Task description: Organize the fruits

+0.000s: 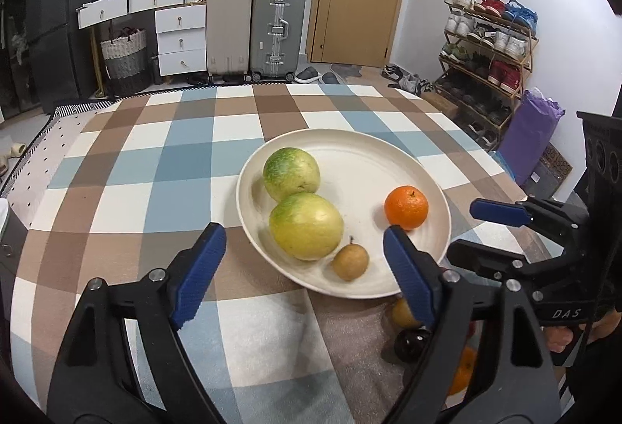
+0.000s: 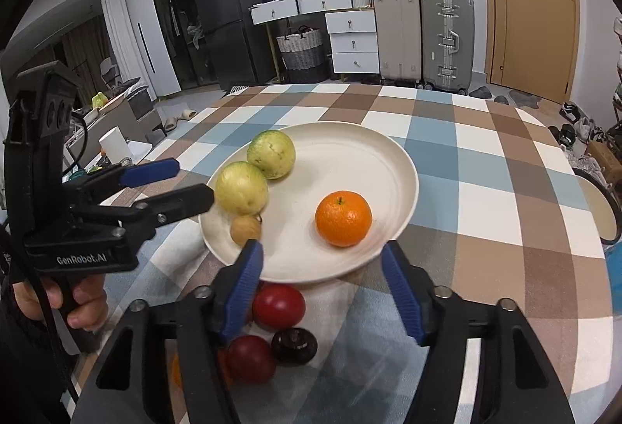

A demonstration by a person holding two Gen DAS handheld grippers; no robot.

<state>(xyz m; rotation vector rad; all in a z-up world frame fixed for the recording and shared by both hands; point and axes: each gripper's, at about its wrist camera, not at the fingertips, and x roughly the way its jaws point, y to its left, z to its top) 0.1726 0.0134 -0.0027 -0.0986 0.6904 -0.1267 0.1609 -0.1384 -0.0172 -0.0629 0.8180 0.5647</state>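
Note:
A cream plate (image 1: pixel 357 159) (image 2: pixel 350 159) sits on the checked tablecloth. On it lie two yellow-green round fruits (image 1: pixel 306 225) (image 1: pixel 291 173), a small brown fruit (image 1: pixel 350 262) and an orange (image 1: pixel 406 207) (image 2: pixel 343 218). My left gripper (image 1: pixel 303 229) (image 2: pixel 194 179) is open at the plate's near left rim and its pads touch nothing. Over the near rim my right gripper (image 2: pixel 322 247) (image 1: pixel 462 229) is open too, with the orange just beyond it. Two red fruits (image 2: pixel 278 305) (image 2: pixel 248 358) and a dark fruit (image 2: pixel 293 345) lie on the cloth under the right gripper. Another orange (image 1: pixel 462 369) is partly hidden.
The table's far edge (image 1: pixel 272 85) faces suitcases (image 1: pixel 276 31), a white drawer unit (image 1: pixel 180 39) and a door. A shoe rack (image 1: pixel 490 54) stands at the right. A white cup (image 2: pixel 114 148) sits off the table's left side. A hand (image 2: pixel 81 299) holds the left gripper's handle.

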